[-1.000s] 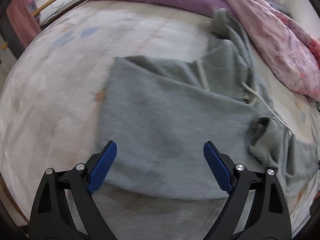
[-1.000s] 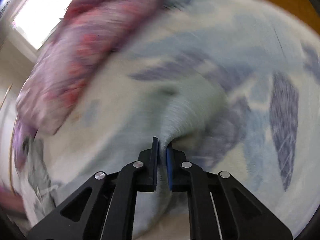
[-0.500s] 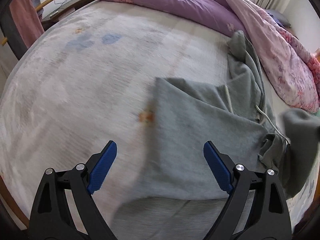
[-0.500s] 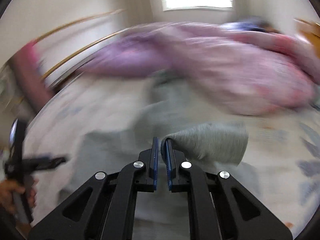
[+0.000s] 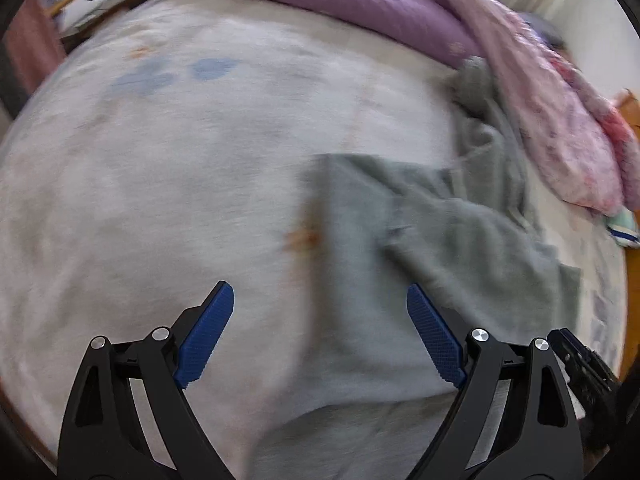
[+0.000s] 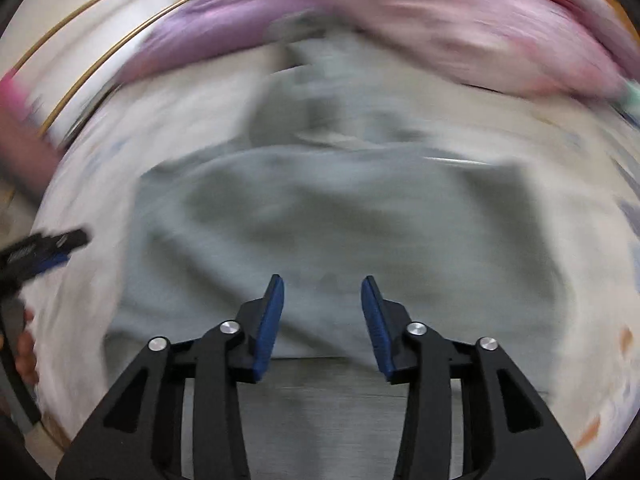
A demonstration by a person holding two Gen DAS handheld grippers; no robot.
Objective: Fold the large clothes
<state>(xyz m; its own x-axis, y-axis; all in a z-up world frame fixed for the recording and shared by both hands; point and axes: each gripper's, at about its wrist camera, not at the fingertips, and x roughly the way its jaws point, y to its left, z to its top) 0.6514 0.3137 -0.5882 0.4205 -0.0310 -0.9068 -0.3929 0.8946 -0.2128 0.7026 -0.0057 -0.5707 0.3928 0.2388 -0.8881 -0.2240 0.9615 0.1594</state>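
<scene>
A large grey sweatshirt (image 5: 400,272) lies partly folded on the pale bedsheet (image 5: 168,168); it fills the middle of the right wrist view (image 6: 328,216), which is blurred. My left gripper (image 5: 320,336) is open and empty, over the garment's left edge. My right gripper (image 6: 322,320) is open and empty, just above the garment's near part. The left gripper also shows at the left edge of the right wrist view (image 6: 40,252), and the right gripper at the lower right of the left wrist view (image 5: 580,364).
A purple and pink quilt (image 5: 460,28) is bunched along the far side of the bed, also in the right wrist view (image 6: 440,28). A brass bed rail (image 6: 80,56) runs at the far left. Wooden floor (image 5: 632,128) shows at the right.
My right gripper has opened and let go of the grey sleeve it carried over; the sleeve now lies on the garment. The left gripper has stayed open and drifted left.
</scene>
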